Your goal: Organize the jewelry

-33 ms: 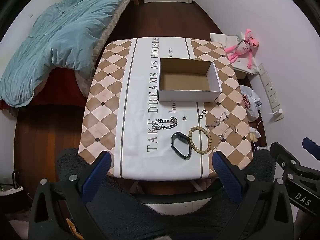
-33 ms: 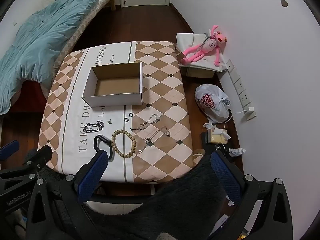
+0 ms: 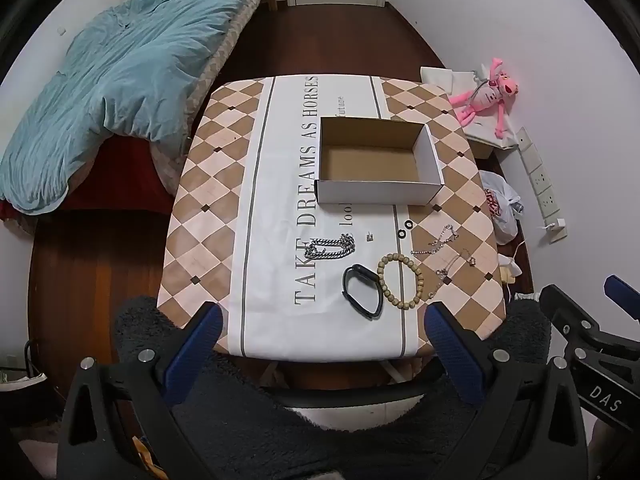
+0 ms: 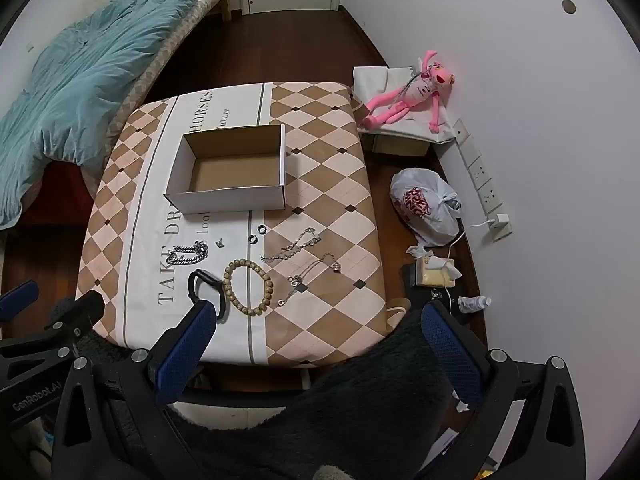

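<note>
Left wrist view: your left tool [image 3: 318, 334] hangs with fingers spread wide, empty, above the near counter [image 3: 208, 184] edge; your right tool [image 4: 316, 334] likewise. Jewelry lies loose in front of the empty cardboard box [image 3: 378, 162]: chunky chain [image 3: 330, 247], black band [image 3: 362, 291], bead bracelet [image 3: 400, 280], thin necklaces [image 4: 298, 246]. Risk: necklaces lie near each other, so lifting one may snag and drag another. Small rings [image 3: 405, 229] may slip between pads.

We see a matt cardboard box [image 3: 380, 160] on a smooth printed tablecloth [image 3: 272, 280], beside a shiny metal chain bracelet [image 3: 330, 247], a matt wooden bead bracelet [image 3: 400, 282] and a glossy black plastic band [image 3: 361, 291]. Our grippers' fingers [image 3: 194, 344] wear ribbed blue pads on black plastic frames.
</note>
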{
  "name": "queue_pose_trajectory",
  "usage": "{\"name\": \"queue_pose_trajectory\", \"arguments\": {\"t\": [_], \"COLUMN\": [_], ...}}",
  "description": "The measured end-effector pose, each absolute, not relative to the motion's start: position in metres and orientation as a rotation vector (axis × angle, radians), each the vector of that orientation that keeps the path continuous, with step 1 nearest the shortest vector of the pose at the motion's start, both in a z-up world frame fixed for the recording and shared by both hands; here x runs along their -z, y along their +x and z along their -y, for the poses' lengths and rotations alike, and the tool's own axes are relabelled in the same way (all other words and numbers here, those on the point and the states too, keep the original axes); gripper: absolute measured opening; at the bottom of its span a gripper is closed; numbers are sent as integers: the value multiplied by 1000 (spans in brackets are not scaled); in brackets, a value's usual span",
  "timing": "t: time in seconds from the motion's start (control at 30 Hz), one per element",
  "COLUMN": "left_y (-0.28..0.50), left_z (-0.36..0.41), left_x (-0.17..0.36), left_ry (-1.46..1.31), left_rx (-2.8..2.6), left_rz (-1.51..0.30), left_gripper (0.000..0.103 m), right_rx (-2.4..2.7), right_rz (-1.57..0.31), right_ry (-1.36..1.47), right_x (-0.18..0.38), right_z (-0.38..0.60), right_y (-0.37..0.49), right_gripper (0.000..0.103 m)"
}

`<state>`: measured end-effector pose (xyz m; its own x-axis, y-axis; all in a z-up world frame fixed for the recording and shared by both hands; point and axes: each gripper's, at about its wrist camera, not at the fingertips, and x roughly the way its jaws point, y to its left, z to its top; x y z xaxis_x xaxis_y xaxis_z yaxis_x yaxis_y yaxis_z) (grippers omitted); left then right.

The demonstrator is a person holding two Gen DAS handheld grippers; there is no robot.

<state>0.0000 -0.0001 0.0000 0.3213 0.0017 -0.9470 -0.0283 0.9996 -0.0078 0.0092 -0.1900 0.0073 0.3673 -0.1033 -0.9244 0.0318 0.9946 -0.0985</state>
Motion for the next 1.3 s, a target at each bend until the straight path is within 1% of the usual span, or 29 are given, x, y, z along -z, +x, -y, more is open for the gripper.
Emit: {"name": "queue_pose_trajectory", "arguments": {"t": [0.23, 0.4, 1.3], "left_y": [2, 9, 2], "left_z": [1, -4, -1], "left_x": [1, -16, -19], "left_ry": [-25, -27, -23], "left_rx": [-11, -14, -12], "left_rz": [-1245, -1240, -1215], "left_gripper": [103, 103, 103], "right_rx": [92, 88, 89], "right_rz": [-1188, -1187, -1184], "right_ry": [-68, -67, -68], "right_x": [-6, -8, -11], "right_z": [187, 189, 191], "right_y": [6, 6, 7], "right_gripper": [103, 103, 103]}}
